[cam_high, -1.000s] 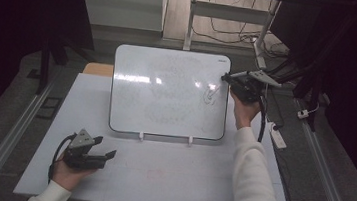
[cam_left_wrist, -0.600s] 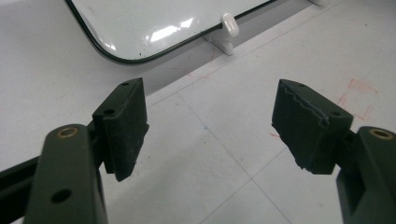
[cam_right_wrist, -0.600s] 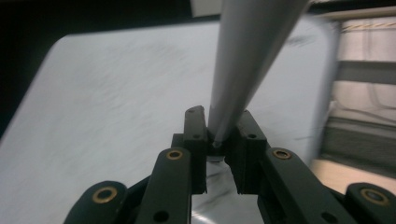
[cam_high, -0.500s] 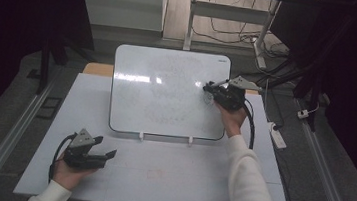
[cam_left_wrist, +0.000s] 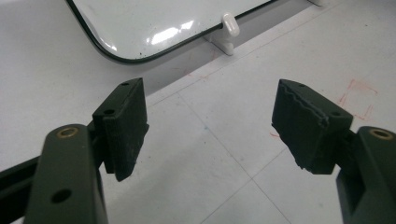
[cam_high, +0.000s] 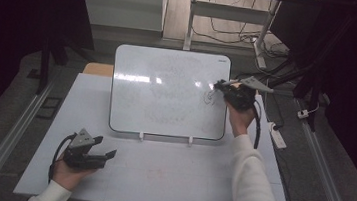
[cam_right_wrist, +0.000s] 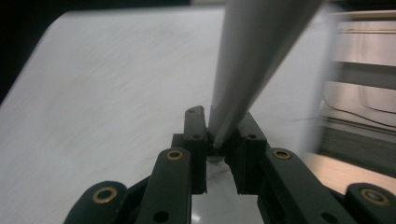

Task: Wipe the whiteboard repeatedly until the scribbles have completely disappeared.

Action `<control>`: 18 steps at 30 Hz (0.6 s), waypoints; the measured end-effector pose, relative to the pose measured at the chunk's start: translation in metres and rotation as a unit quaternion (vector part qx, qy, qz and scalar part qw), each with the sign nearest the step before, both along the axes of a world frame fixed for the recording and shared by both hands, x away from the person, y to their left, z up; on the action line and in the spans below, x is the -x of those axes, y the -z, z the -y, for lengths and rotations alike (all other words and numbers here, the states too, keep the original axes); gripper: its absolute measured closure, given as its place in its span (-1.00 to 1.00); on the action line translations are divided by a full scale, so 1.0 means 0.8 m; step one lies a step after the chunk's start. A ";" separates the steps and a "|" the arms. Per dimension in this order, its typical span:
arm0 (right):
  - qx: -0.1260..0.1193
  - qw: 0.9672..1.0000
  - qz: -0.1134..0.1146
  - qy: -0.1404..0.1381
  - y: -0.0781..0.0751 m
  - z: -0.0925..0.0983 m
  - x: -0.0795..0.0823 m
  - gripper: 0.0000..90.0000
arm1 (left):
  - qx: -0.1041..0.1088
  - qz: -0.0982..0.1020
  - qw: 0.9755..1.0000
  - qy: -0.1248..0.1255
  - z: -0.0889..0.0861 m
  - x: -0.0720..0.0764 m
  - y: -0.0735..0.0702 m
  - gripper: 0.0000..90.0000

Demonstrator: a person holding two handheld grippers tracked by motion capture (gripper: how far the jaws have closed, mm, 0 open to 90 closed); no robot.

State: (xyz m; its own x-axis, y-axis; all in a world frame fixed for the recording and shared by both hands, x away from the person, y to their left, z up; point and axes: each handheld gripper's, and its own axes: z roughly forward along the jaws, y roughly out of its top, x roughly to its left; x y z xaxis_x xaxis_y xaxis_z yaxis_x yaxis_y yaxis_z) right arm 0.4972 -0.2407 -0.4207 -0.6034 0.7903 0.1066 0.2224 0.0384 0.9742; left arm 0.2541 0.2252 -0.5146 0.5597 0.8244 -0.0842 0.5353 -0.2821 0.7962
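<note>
Currently, with the right claw [cam_high: 217, 84] pinching the grey marker [cam_right_wrist: 252, 70] at the whiteboard [cam_high: 167, 94] propped on the tabletop [cam_high: 168, 175], keep tip pressure light and strokes steady (left claw [cam_high: 108, 154] rests spread, empty)

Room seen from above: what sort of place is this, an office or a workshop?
Probably a lab or test workspace. A whiteboard stands propped on a plain white table, loose cables trail over the floor behind, and dark curtains close off the sides.
</note>
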 end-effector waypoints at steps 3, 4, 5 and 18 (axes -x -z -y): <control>0.004 1.000 -0.003 -0.011 0.004 -0.006 0.005 0.73 | 0.000 -0.001 1.000 0.000 0.000 -0.002 0.001 -0.39; 0.004 1.000 -0.003 -0.011 0.004 -0.006 0.005 0.73 | 0.001 -0.002 1.000 0.000 -0.001 -0.002 0.001 -0.39; 0.010 0.999 -0.007 -0.029 0.009 -0.015 0.009 0.72 | 0.001 -0.003 1.000 0.000 -0.001 -0.003 0.002 -0.39; 0.048 0.997 -0.006 -0.054 0.018 -0.026 0.025 0.73 | -0.001 -0.003 1.000 0.001 0.001 -0.003 0.001 -0.39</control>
